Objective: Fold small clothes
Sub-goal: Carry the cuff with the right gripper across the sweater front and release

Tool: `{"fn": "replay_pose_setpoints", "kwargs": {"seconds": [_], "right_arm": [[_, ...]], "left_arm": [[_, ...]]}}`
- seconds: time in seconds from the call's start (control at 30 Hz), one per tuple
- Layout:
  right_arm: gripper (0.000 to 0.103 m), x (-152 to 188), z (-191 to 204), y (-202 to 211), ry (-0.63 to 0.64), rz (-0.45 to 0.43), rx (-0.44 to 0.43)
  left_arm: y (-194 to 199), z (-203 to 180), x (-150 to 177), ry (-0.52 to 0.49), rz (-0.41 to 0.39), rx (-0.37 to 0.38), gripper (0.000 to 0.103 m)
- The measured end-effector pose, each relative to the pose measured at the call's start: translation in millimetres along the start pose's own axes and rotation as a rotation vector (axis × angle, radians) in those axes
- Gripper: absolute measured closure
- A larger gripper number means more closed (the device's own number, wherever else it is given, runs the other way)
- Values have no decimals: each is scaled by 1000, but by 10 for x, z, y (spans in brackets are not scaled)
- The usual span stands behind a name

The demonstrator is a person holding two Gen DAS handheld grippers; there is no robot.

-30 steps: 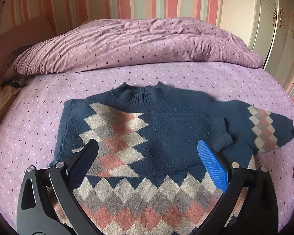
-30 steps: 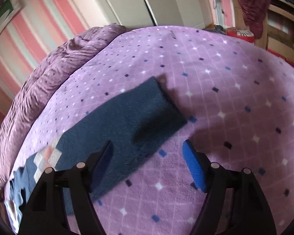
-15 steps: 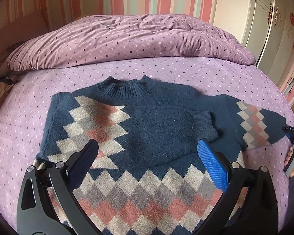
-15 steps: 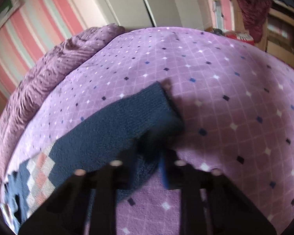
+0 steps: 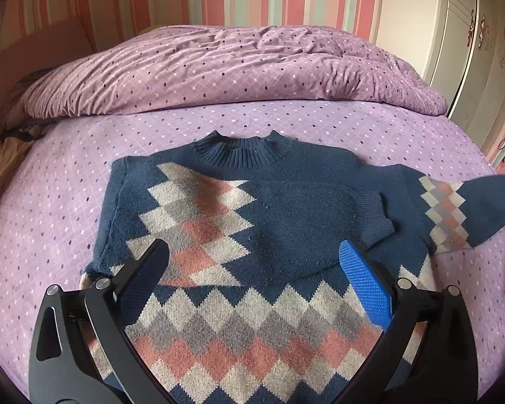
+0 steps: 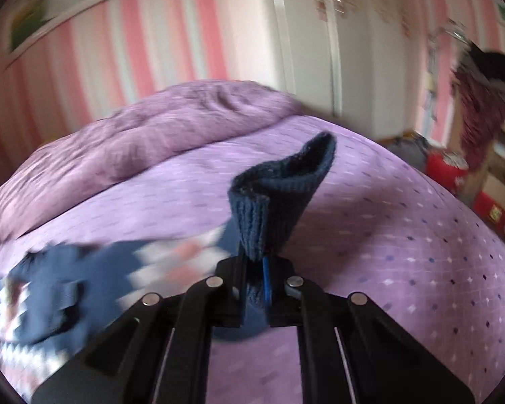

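A small navy sweater (image 5: 252, 235) with pink, grey and white diamonds lies face up on the purple bed (image 5: 67, 202). One sleeve (image 5: 320, 222) is folded across its chest. My left gripper (image 5: 252, 269) is open and empty, hovering above the sweater's lower half. My right gripper (image 6: 256, 266) is shut on the cuff of the other sleeve (image 6: 279, 195) and holds it lifted off the bed; the lifted sleeve (image 5: 471, 212) shows at the right edge of the left wrist view. The sweater body (image 6: 67, 289) is blurred at lower left in the right wrist view.
A rumpled purple duvet (image 5: 219, 67) lies along the far side of the bed. A white wardrobe (image 5: 454, 33) stands to the right. Shelves with red items (image 6: 481, 175) stand beyond the bed's right side.
My right gripper closed on the sleeve cuff and lifted it off the bed, tilting upward. My left gripper drew back a little, staying open.
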State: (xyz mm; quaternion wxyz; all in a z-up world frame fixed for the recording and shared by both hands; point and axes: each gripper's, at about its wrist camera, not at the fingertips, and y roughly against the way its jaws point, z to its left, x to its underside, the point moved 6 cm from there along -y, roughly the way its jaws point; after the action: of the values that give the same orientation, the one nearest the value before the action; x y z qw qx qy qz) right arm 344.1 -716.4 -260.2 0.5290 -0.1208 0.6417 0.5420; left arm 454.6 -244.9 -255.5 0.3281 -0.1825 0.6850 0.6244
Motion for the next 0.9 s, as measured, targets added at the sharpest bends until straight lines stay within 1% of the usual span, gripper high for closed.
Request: {"fn": "replay_pose_setpoints", "kwargs": {"seconds": [0.03,0.1,0.2,0.3,0.43,0.53,0.63,0.7,0.9], "right_arm": [[96,21,261,142,26,0,-23],[96,82,620,305,53,11,-51],[96,216,1275,523,117,30,-90],[96,343,1807,545,125,76,-144],[96,471,2462,574,161,104,-198],[96,599,2956,643,161,122,-251],[96,712,3375,702,170,137,-303],[96,797,3651,737,171,152,-335],[96,1046,4180,795,183,196,-404]], "left_arm": [[-6,37,10,7,3,4,3],[-33,131,38,18,15,14,3],[-78,305,60,34,30,19,3],[-98,512,47,55,43,13,3],[-40,765,26,51,23,1,3],[17,959,26,45,15,-13,3],[75,1156,22,61,7,-14,3],[103,1284,21,64,-1,-37,3],[127,1504,51,68,-10,-56,3]]}}
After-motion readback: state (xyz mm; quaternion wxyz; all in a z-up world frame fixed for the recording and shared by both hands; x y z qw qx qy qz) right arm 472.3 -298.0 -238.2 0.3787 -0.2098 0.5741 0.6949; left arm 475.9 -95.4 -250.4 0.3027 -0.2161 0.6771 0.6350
